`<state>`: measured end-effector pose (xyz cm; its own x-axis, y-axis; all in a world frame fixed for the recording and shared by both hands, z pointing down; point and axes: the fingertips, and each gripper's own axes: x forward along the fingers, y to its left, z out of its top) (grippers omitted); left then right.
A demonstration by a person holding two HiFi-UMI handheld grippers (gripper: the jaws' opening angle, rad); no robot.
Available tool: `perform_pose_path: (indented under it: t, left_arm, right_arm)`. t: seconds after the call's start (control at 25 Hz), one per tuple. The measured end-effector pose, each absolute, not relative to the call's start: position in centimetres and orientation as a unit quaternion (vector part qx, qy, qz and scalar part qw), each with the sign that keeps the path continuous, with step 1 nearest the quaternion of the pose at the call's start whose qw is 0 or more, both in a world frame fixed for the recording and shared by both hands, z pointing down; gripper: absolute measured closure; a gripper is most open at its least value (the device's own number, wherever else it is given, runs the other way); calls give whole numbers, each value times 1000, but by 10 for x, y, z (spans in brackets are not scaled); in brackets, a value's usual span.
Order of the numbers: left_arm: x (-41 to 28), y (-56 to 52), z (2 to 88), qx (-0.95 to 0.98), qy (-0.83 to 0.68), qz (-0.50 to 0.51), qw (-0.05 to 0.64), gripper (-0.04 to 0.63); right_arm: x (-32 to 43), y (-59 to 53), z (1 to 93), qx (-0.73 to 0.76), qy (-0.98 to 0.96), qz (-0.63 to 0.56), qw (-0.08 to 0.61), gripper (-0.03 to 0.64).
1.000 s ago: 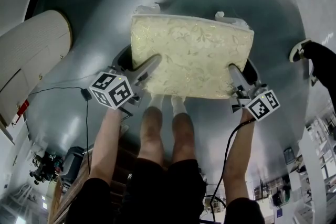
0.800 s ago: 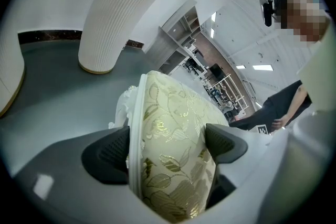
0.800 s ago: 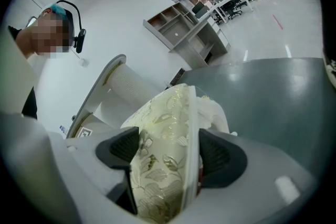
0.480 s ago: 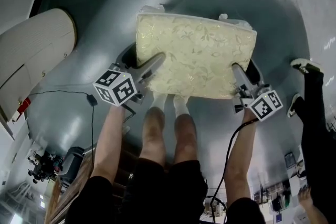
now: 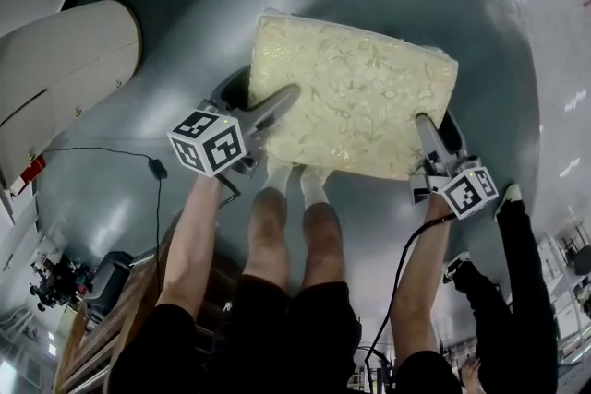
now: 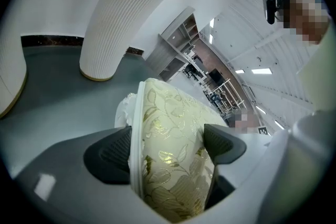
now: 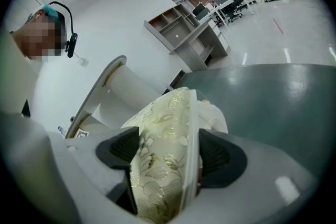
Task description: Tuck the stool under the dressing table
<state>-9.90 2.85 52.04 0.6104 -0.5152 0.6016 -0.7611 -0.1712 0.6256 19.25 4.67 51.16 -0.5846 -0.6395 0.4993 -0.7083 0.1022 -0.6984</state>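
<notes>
The stool [image 5: 355, 101] has a cream cushion with a gold leaf pattern and stands on the grey floor in front of my legs. My left gripper [image 5: 270, 109] grips the cushion's left end. Its jaws are closing, with the cushion [image 6: 168, 118] squeezed between both pads [image 6: 113, 155]. My right gripper [image 5: 428, 132] is shut on the right end, and the cushion [image 7: 163, 123] fills the gap between its pads. The dressing table's white ribbed leg [image 5: 65, 78] curves at the far left, apart from the stool. The stool's own legs are hidden under the cushion.
A black cable [image 5: 102, 157] runs over the floor at the left. Another person's dark-trousered legs [image 5: 517, 291] stand at the lower right. My own legs in white socks [image 5: 291, 185] are just behind the stool. White shelving [image 7: 184, 34] stands further off.
Both grippers keep their hold on the cushion's ends, and the stool stays put. The other person's legs have walked from the right edge down to the lower right.
</notes>
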Motion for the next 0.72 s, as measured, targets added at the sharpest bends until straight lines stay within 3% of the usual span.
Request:
perform_pose_path:
  t: [0.72]
  left_arm:
    - [-99, 32, 523, 764, -429, 114, 468, 150]
  right_arm:
    - [195, 47, 515, 455, -753, 475, 22, 256]
